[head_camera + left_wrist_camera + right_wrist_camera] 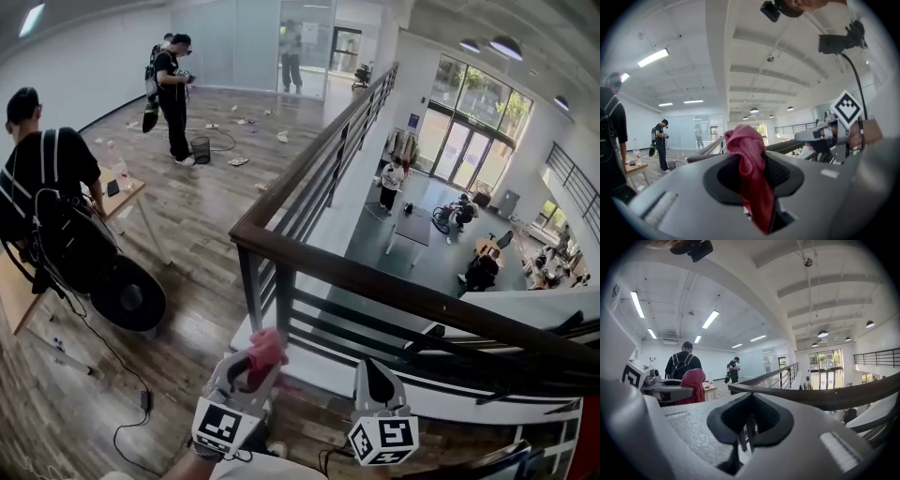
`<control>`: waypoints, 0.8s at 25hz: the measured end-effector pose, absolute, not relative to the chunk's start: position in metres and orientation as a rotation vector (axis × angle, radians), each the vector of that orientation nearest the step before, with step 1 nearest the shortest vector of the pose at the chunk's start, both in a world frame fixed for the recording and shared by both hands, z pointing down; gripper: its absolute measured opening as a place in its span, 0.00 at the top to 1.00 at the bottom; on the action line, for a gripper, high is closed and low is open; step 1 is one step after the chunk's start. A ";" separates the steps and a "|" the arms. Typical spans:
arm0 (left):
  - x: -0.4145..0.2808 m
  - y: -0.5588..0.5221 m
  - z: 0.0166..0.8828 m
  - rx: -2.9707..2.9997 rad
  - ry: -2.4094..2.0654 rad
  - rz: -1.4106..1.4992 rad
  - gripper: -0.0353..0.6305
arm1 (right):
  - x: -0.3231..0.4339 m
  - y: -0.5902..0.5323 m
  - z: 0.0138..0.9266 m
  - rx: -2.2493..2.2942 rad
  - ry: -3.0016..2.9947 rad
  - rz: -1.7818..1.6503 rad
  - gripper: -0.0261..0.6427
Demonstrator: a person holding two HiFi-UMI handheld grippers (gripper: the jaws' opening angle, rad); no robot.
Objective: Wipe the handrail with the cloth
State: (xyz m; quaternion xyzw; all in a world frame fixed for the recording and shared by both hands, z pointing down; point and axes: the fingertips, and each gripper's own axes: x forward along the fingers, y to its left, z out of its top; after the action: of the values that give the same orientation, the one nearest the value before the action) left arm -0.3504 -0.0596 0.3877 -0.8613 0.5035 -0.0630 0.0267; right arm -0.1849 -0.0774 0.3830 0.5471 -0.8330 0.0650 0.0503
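Head view has the left gripper (pixel 251 364) pinching the cloth (pixel 266 347) short of the handrail (pixel 394 286) ahead; best press it flat on top, with the closed, empty right gripper (pixel 378 380) aside.

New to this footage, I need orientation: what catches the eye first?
A red cloth pinched in the left tongs, low in the head view. Just beyond runs the dark handrail, overlooking a lobby below; the right tongs are shut and empty.

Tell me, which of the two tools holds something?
The left tool: it grips a red cloth. The right tool is shut, empty.
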 end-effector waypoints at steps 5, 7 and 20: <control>-0.360 -0.082 0.390 -2.643 1.569 -0.195 0.76 | -0.184 -0.096 0.381 1.691 -2.526 0.189 0.96; -0.364 -0.090 0.392 -2.633 1.576 -0.200 0.76 | -0.185 -0.103 0.382 1.694 -2.521 0.186 0.96; -0.382 -0.148 0.392 -2.605 1.606 -0.199 0.76 | -0.193 -0.150 0.375 1.709 -2.494 0.160 0.96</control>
State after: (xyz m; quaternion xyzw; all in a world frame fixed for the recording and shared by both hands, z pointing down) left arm -0.3824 -0.1477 0.3922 -0.8489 0.5232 -0.0648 0.0372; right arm -0.1927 -0.1501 0.3750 0.5636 -0.8224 0.0529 0.0567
